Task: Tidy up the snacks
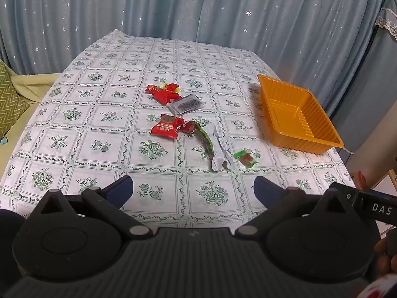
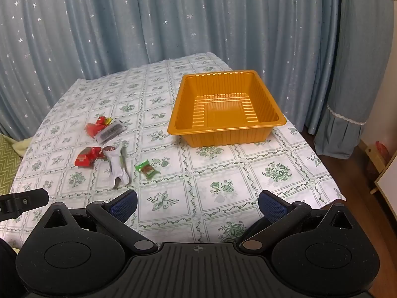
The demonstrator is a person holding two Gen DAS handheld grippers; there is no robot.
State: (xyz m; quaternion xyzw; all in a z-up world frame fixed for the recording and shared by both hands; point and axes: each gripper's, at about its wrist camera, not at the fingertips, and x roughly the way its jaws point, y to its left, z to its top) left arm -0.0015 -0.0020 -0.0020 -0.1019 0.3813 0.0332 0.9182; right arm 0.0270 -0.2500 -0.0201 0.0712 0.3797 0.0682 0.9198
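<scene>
Several snack packets lie in the middle of the table: red packets [image 1: 163, 91] at the back, a grey packet [image 1: 185, 104], a red packet [image 1: 166, 127], a white and green wrapper [image 1: 216, 146] and a small green candy [image 1: 245, 158]. An empty orange tray [image 1: 297, 114] stands at the right. My left gripper [image 1: 193, 188] is open and empty above the table's near edge. My right gripper [image 2: 197, 202] is open and empty, with the orange tray [image 2: 225, 108] ahead and the green candy [image 2: 147, 168] and the white wrapper [image 2: 116, 166] to its left.
The table wears a floral checked cloth [image 1: 104, 134]. Blue starred curtains [image 1: 198, 7] hang behind it. A green patterned cushion [image 1: 10, 99] lies at the far left. Wooden floor [image 2: 352, 173] and a red item [image 2: 382, 149] show right of the table.
</scene>
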